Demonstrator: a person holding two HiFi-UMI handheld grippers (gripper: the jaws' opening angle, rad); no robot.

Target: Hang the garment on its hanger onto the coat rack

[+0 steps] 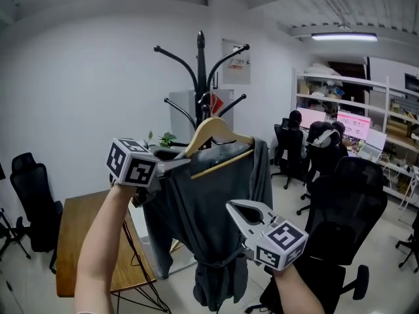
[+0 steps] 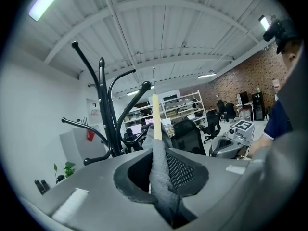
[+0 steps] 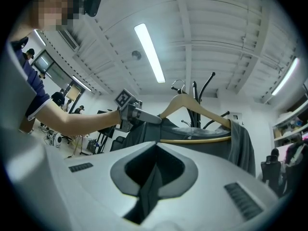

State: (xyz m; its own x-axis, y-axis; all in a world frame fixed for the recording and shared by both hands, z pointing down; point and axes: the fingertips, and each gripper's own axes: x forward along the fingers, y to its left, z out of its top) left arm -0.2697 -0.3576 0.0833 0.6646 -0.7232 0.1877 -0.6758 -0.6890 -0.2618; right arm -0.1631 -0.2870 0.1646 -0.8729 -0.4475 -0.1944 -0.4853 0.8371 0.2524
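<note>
A dark grey garment (image 1: 209, 221) hangs on a wooden hanger (image 1: 219, 131), held up in the air just in front of the black coat rack (image 1: 201, 77). My left gripper (image 1: 185, 165) is shut on the hanger's left shoulder and the cloth over it; in the left gripper view grey fabric (image 2: 161, 174) and the pale hanger wood (image 2: 155, 114) run between its jaws, with the rack's hooks (image 2: 103, 114) to the left. My right gripper (image 1: 237, 209) is lower, shut on a fold of the garment (image 3: 153, 184). The hanger's metal hook (image 3: 179, 86) is near the rack's arms but hangs on none.
A wooden table (image 1: 69, 241) stands at the lower left below my left arm. Black office chairs (image 1: 350, 195) are close on the right, another chair (image 1: 31, 195) at the far left. People sit at desks by shelves (image 1: 340, 133) at the back right.
</note>
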